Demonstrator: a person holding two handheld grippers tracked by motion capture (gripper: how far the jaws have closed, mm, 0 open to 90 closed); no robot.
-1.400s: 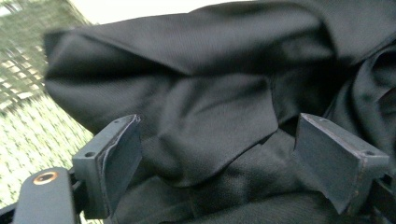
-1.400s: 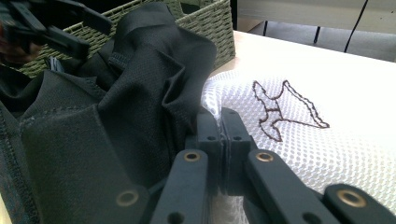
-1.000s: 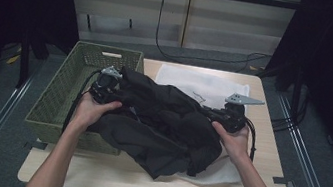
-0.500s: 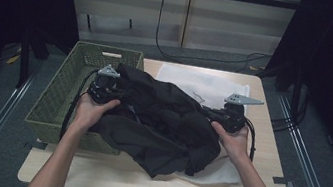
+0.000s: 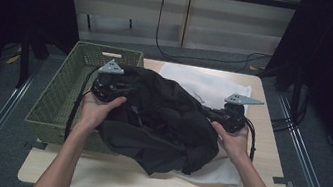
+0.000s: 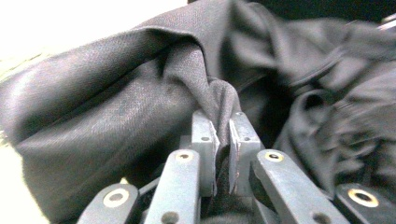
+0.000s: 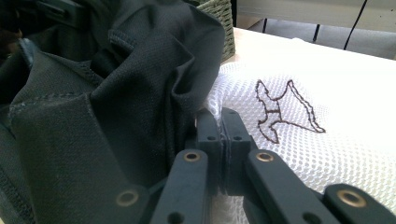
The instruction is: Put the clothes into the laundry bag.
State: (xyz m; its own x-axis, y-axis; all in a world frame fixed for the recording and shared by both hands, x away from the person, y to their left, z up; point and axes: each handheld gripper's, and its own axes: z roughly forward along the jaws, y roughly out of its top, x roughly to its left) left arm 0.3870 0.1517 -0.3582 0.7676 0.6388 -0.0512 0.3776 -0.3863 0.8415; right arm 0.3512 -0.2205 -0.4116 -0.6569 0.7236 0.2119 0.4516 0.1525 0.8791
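Leftward since earlier, left gripper (image 5: 107, 85) carries its pinched black garment (image 5: 162, 121) over the basket (image 5: 59, 99); right gripper (image 5: 228, 117) clamps cloth

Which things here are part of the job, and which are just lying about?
In use:
black garment, pinched by both grippers
left gripper
right gripper
white mesh bag under the garment
green basket, probably

Lying about:
cables on the floor behind the table
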